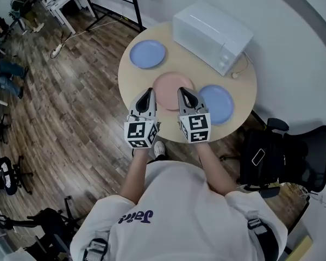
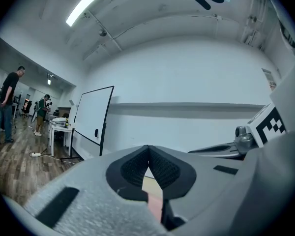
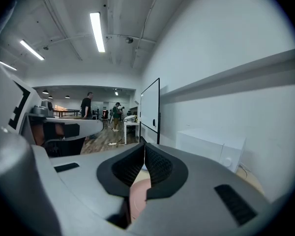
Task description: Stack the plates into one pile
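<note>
At the round table (image 1: 131,81), I keep the left gripper (image 1: 150,91) and right gripper (image 1: 182,90) both clenched on nothing, their tips at the pink plate (image 1: 171,80). The three plates lie unstacked: the far blue plate (image 1: 148,54) sits apart, and the near blue plate (image 1: 218,104) lies just beside the pink one, below the microwave (image 1: 212,34).

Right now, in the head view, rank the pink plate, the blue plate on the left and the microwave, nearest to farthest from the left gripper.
From the left gripper:
1. pink plate, just to the right of its tip, mid-table.
2. left blue plate, beyond the tip, at the table's far left edge.
3. microwave, farthest, at the back right.
</note>
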{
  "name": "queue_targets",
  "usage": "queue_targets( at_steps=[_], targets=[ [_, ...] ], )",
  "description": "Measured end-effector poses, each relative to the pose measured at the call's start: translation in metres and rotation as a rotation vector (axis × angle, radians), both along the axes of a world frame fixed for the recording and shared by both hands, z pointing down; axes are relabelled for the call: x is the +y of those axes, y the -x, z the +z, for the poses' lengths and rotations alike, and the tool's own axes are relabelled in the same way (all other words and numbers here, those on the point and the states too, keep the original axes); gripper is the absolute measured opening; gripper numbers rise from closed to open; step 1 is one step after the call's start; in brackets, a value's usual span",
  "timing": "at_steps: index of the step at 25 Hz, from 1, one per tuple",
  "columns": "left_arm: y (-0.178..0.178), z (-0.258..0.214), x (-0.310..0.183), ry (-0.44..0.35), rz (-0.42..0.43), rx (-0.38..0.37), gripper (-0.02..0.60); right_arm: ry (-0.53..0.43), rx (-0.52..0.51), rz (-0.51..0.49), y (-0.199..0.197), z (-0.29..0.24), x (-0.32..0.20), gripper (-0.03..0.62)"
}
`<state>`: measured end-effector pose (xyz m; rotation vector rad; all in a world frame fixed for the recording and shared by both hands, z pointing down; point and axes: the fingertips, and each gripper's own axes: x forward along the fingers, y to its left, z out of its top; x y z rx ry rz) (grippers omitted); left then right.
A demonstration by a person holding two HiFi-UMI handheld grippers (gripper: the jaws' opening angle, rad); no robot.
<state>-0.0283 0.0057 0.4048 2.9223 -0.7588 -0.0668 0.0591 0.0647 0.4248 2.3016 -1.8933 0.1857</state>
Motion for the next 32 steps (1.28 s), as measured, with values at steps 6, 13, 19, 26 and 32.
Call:
queue_targets(
  at_steps=[6,13,19,26,32],
  targets=[
    [-0.010,0.021,-0.049,0.052,0.051,-0.029,0.014,0.059,-0.017,0.031,-0.010,0.020,-0.048,0.017],
    [-0.012,0.072,-0.082,0.175,0.126,-0.111,0.015,0.224,-0.047,0.068,-0.024,0.067,-0.072,0.018],
    [-0.031,0.129,-0.082,0.295,0.188,-0.225,0.015,0.414,-0.145,-0.029,-0.034,0.126,-0.069,0.018],
    [-0.044,0.187,-0.092,0.440,0.171,-0.335,0.015,0.561,-0.150,-0.065,-0.067,0.169,-0.078,0.018],
    [-0.052,0.236,-0.094,0.567,0.136,-0.406,0.015,0.740,-0.232,-0.119,-0.096,0.219,-0.069,0.018]
  ],
)
